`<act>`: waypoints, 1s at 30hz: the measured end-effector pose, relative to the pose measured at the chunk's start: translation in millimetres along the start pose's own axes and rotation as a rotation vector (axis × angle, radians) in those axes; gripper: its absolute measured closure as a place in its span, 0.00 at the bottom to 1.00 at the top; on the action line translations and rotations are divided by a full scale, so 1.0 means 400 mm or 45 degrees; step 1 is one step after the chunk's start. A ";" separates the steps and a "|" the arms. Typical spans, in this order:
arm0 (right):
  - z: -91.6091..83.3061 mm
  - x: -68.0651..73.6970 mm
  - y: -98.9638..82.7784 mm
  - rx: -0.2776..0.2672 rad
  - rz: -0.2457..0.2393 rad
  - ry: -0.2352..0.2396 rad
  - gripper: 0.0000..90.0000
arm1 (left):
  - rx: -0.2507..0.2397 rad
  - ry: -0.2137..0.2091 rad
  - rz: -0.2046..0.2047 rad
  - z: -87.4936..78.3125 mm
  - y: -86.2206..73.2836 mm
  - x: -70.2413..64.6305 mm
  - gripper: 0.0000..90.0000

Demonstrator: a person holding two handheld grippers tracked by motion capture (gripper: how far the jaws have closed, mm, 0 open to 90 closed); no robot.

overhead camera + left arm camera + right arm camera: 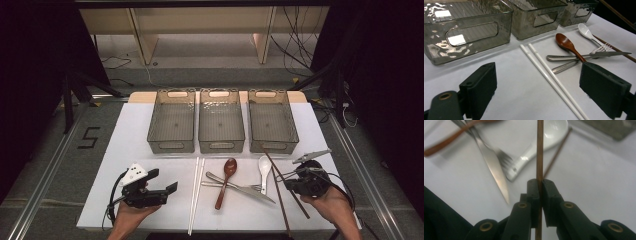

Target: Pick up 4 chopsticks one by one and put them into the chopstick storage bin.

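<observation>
Near the right edge of the worktop (150,130), our right claw (539,182) has its jaws shut tight on a brown chopstick (539,150), gripping it partway along its length with the rest of the stick running on past the jaws. Its twin (556,152) lies on the white surface just beside a white spoon (541,142), a knife (492,162) and a fork (504,160). We judge the held chopstick light, stiff and thin, with a smooth skin that could slip or swing between flat pads; a hold nearer its middle would balance it best. Our left claw (537,90) sits near the front left corner, jaws wide apart and holding nothing, facing a pair of white chopsticks (549,77) and a brown spoon (567,45). Three clear bins (221,127) stand along the far edge.
</observation>
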State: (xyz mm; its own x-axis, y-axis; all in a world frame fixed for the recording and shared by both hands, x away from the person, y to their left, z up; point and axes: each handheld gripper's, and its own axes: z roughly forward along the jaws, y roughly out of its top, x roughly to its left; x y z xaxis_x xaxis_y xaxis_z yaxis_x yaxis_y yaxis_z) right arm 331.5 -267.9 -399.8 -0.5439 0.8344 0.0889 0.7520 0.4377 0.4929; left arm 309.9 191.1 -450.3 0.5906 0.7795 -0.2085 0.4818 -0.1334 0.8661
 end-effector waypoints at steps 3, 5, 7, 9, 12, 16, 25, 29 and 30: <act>0.002 0.024 0.031 -0.059 -0.027 0.016 0.95 | 0.005 0.001 -0.001 0.000 0.000 0.001 0.15; 0.006 0.040 0.052 -0.094 -0.041 0.028 0.95 | 0.004 0.000 -0.005 0.000 0.000 0.002 0.15; 0.011 0.053 0.072 -0.135 -0.041 0.057 0.95 | 0.002 -0.008 -0.018 0.000 0.000 0.002 0.15; 0.015 0.066 0.090 -0.186 -0.034 0.077 0.95 | 0.007 -0.008 -0.016 0.001 0.000 0.001 0.15; 0.024 0.088 0.114 -0.227 -0.046 0.090 0.95 | 0.010 -0.022 -0.039 0.003 0.001 0.000 0.15; 0.040 0.113 0.138 -0.267 -0.044 0.133 0.94 | 0.020 -0.039 -0.070 0.006 0.006 -0.007 0.16; 0.076 0.169 0.178 -0.338 -0.043 0.198 0.95 | 0.062 -0.148 -0.090 0.051 0.039 -0.081 0.17; 0.083 0.199 0.196 -0.368 -0.067 0.218 0.94 | 0.077 -0.201 -0.106 0.077 0.055 -0.116 0.18; 0.086 0.206 0.199 -0.378 -0.072 0.230 0.94 | 0.081 -0.216 -0.118 0.085 0.058 -0.123 0.18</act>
State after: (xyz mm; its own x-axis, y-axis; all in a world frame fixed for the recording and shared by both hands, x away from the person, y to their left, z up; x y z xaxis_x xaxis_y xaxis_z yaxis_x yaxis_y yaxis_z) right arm 359.2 -152.7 -383.2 -0.6585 0.7273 0.1931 0.5924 0.3428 0.7291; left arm 314.0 128.7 -435.5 0.6398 0.6767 -0.3643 0.5759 -0.1083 0.8103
